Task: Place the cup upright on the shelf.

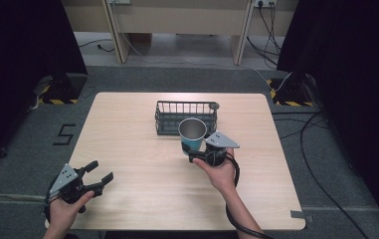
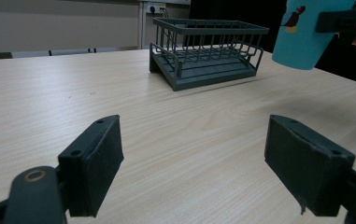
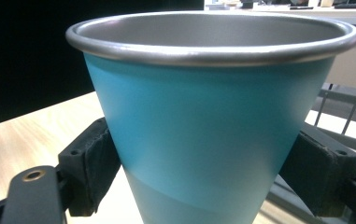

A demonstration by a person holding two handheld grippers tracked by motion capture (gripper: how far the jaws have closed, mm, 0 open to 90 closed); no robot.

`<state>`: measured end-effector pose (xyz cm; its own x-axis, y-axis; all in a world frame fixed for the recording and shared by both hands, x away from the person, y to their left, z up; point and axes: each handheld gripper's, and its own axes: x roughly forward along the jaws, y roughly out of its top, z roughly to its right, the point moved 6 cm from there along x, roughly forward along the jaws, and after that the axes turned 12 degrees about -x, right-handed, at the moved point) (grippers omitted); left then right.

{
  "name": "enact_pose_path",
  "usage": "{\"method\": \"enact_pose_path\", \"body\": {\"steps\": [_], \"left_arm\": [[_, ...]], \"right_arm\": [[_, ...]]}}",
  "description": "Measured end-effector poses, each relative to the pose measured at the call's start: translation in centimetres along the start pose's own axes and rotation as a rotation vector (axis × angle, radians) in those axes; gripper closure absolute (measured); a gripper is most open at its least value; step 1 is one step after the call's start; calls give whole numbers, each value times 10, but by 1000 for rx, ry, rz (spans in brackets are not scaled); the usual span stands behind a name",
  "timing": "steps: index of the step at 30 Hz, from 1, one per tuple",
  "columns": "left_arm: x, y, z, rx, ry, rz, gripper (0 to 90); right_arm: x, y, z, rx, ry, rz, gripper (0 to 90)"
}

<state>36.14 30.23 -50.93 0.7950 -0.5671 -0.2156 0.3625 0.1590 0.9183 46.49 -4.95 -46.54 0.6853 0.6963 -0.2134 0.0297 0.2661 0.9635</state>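
Teal cup (image 3: 213, 135), steel rim, clamped by right gripper (image 3: 203, 172); left gripper (image 2: 194, 163) wide open, empty.

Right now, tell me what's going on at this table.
A person works with a gripper in each hand. The right gripper is shut on a blue cup, holding it upright, off the table, on the near side of a wire basket. The left gripper is open and holds nothing, near the table's front left corner. The cup is not in the basket yet.

Wooden table (image 1: 142, 194), wire basket (image 1: 186, 117) on it
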Motion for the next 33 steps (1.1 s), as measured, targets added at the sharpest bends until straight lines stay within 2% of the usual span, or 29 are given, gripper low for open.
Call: {"method": "enact_pose_path", "body": {"steps": [16, 33], "left_arm": [[0, 0, 0, -1, -2, 0, 186], [0, 0, 0, -3, -4, 1, 187]], "right_arm": [[20, 17, 11, 14, -13, 21, 192], [32, 27, 20, 12, -33, 27, 192]]}}
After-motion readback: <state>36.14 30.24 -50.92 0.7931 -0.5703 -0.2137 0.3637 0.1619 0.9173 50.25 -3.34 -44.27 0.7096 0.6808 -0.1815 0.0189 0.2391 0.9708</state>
